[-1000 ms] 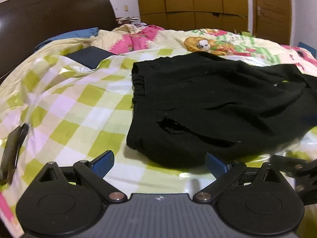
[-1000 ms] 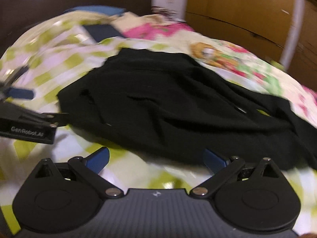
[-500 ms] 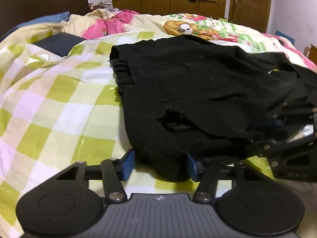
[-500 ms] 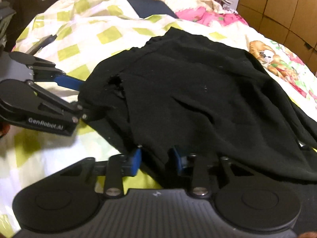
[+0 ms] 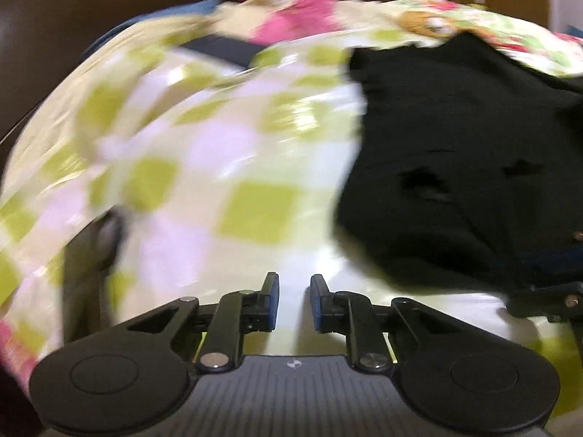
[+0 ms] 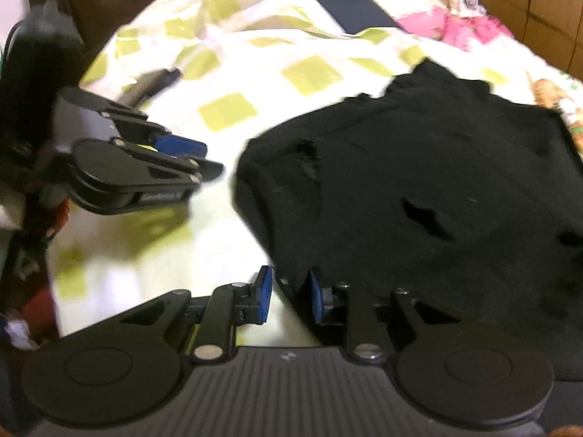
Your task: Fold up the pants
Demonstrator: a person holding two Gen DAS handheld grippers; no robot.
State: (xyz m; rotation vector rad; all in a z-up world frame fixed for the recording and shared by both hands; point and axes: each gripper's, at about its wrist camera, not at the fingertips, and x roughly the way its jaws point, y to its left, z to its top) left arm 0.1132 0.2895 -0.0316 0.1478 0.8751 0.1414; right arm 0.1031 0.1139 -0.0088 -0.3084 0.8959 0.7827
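Pants (image 6: 419,196): black, rumpled, lying on the bed to the right of centre in both wrist views; a ragged hole shows near their near-left part.
Bed cover (image 5: 233,167): glossy sheet of green, white and pale lilac checks, blurred in the left wrist view.
Left tongs (image 5: 294,304): blue pads drawn close together after just closing, with only bare cover visible in the narrow gap; the pants lie off to their right, apart from the pads.
Right tongs (image 6: 289,295): jaws narrowed, a fold of the pants' near edge caught between the blue pads.
Left tongs seen from the right wrist view (image 6: 196,156): at the left, just beside the pants' left edge, not touching it.
Background: dark flat item (image 6: 355,12) on the cover toward the headboard; pink floral bedding (image 5: 302,18); wooden wardrobe (image 6: 535,3).
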